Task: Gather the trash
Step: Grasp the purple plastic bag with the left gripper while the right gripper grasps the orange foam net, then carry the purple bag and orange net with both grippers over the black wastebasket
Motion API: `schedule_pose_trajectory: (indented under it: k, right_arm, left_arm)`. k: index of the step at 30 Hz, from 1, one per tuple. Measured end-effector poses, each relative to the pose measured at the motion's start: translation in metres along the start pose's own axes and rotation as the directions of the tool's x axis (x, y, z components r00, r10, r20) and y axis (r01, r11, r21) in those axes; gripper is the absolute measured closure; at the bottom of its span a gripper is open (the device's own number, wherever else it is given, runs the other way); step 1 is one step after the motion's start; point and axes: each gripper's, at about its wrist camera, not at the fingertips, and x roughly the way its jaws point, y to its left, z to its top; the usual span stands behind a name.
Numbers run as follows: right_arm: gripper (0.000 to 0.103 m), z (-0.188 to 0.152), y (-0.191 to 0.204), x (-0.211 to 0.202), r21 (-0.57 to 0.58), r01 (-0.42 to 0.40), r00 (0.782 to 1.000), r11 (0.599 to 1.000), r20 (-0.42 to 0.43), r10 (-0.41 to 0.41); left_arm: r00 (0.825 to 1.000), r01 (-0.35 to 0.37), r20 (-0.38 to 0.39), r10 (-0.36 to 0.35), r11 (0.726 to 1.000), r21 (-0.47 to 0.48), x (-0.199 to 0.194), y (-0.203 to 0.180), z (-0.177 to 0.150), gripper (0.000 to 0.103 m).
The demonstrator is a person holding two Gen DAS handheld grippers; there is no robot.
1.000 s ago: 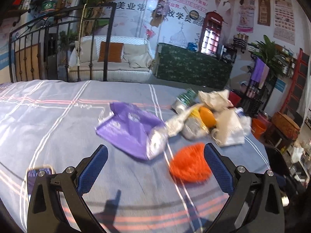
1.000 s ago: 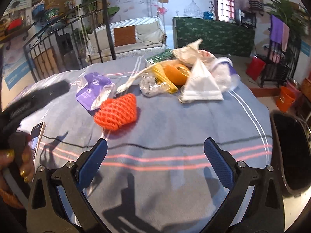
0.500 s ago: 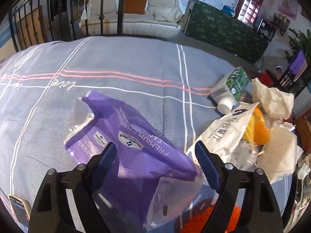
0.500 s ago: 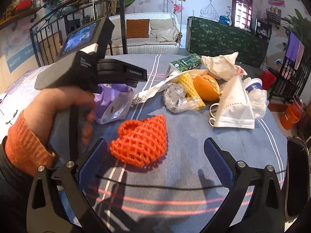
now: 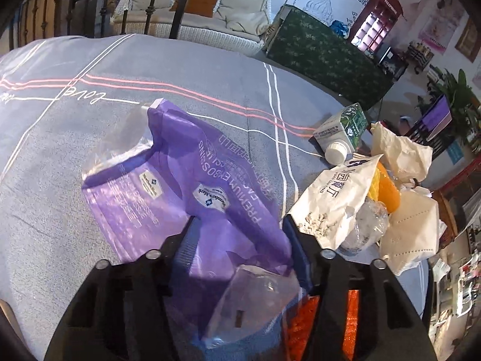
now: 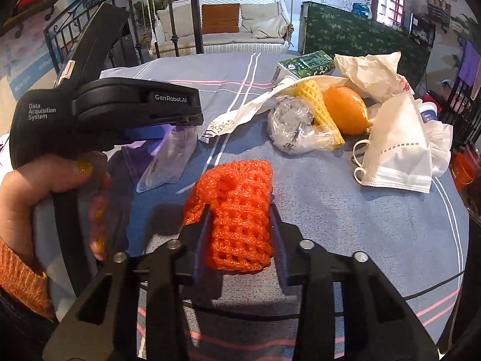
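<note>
Both tongs have just been narrowing, each with a piece of trash between its jaws. Nearest in the right wrist view, the right gripper (image 6: 240,215) has its blue pads pressed against the two sides of the orange foam net (image 6: 236,207), which bulges between them and lies on the grey striped bedspread (image 6: 375,225). To its left a hand (image 6: 51,180) with an orange knitted cuff holds the left gripper (image 5: 240,228), whose black body reads "GenRobot.AI". In the left wrist view that gripper's jaws stand about half open around the near, crumpled end of the purple plastic bag (image 5: 192,186); the film fills the gap and touches the pads, though whether it is truly pinched cannot be told. The bag stretches away from the jaws across the bedspread, its clear part spread flat to the left.

Farther off, to the right, the remaining trash lies in a loose heap: a white printed paper bag (image 5: 336,201), a crumpled clear plastic wrap (image 6: 293,129), a yellow foam net (image 6: 318,111) beside an orange (image 6: 345,109), a white face mask (image 6: 399,150), crumpled white paper (image 6: 372,75) and, farthest, a green and white carton (image 5: 342,132) lying on its side.

Beyond the bed stand a black iron bed frame (image 6: 192,9) and a white sofa (image 6: 240,27) with an orange cushion
</note>
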Motion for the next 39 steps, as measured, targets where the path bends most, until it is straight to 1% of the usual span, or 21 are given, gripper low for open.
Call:
schedule_pose_trajectory:
  k: [1, 2, 3, 4, 6, 7, 10, 12, 14, 16, 19, 24, 27, 30, 33, 37, 39]
  right_arm:
    - [0.07, 0.0, -0.001, 0.001, -0.002, -0.002, 1.0, 1.0, 0.001, 0.002]
    - [0.071, -0.001, -0.001, 0.001, 0.002, -0.007, 1.0, 1.0, 0.002, 0.007]
    - [0.072, -0.001, -0.001, 0.0, 0.007, -0.011, 1.0, 1.0, 0.004, 0.011]
    - [0.074, -0.002, -0.002, -0.001, 0.012, -0.015, 1.0, 1.0, 0.007, 0.015]
    - [0.076, -0.003, -0.003, -0.005, 0.025, -0.03, 0.999, 0.999, 0.02, 0.029]
    - [0.078, -0.004, -0.004, -0.005, 0.027, -0.033, 0.999, 0.999, 0.024, 0.032]
    - [0.08, -0.007, -0.007, -0.01, 0.035, -0.046, 0.998, 0.998, 0.037, 0.044]
    - [0.08, -0.009, -0.009, -0.016, 0.038, -0.053, 0.997, 0.998, 0.055, 0.051]
    - [0.08, -0.011, -0.01, -0.025, 0.039, -0.053, 0.996, 0.998, 0.076, 0.05]
    - [0.08, -0.014, -0.013, -0.033, 0.043, -0.055, 0.994, 0.998, 0.096, 0.051]
    - [0.081, -0.021, -0.016, -0.047, 0.051, -0.052, 0.991, 0.997, 0.128, 0.045]
    - [0.081, -0.032, -0.027, -0.068, 0.067, -0.047, 0.984, 0.997, 0.176, 0.035]
    - [0.081, -0.037, -0.036, -0.077, 0.084, -0.045, 0.981, 0.995, 0.191, 0.028]
    - [0.081, -0.042, -0.048, -0.089, 0.108, -0.032, 0.976, 0.994, 0.216, 0.008]
    - [0.081, -0.048, -0.062, -0.101, 0.132, -0.01, 0.971, 0.991, 0.238, -0.022]
    - [0.081, -0.057, -0.083, -0.118, 0.169, 0.033, 0.963, 0.985, 0.26, -0.077]
    - [0.081, -0.061, -0.098, -0.127, 0.197, 0.058, 0.957, 0.979, 0.27, -0.111]
  left_arm:
    - [1.0, 0.019, 0.004, -0.019, 1.0, -0.012, -0.002, 0.001, -0.002, 0.059]
    - [1.0, 0.027, 0.008, -0.027, 0.999, -0.017, -0.003, 0.001, -0.002, 0.061]
    - [0.999, 0.03, 0.015, -0.03, 0.999, -0.018, -0.006, 0.001, -0.002, 0.066]
    - [0.999, 0.033, 0.02, -0.033, 0.999, -0.019, -0.006, -0.001, -0.002, 0.074]
    - [0.999, 0.039, 0.034, -0.038, 0.999, -0.018, -0.01, -0.004, -0.002, 0.08]
    - [0.999, 0.027, 0.042, -0.027, 1.0, -0.004, -0.012, -0.007, -0.003, 0.082]
    - [0.999, 0.021, 0.05, -0.021, 1.0, 0.0, -0.014, -0.01, -0.006, 0.087]
    - [0.997, 0.034, 0.072, -0.034, 0.999, -0.004, -0.019, -0.01, -0.008, 0.089]
    - [0.994, 0.032, 0.105, -0.033, 0.999, 0.015, -0.029, -0.012, -0.012, 0.09]
    - [0.99, 0.044, 0.136, -0.048, 0.998, 0.033, -0.041, -0.015, -0.015, 0.096]
    - [0.984, 0.059, 0.166, -0.068, 0.997, 0.058, -0.057, -0.026, -0.025, 0.097]
    - [0.972, 0.055, 0.222, -0.077, 0.993, 0.105, -0.079, -0.041, -0.038, 0.098]
    - [0.963, 0.088, 0.243, -0.115, 0.989, 0.121, -0.091, -0.053, -0.045, 0.098]
    - [0.948, 0.121, 0.275, -0.161, 0.98, 0.159, -0.103, -0.073, -0.049, 0.098]
    - [0.931, 0.161, 0.29, -0.223, 0.961, 0.223, -0.112, -0.101, -0.056, 0.098]
    - [0.912, 0.232, 0.26, -0.317, 0.922, 0.311, -0.113, -0.139, -0.067, 0.098]
    - [0.904, 0.257, 0.242, -0.351, 0.902, 0.347, -0.109, -0.154, -0.071, 0.098]
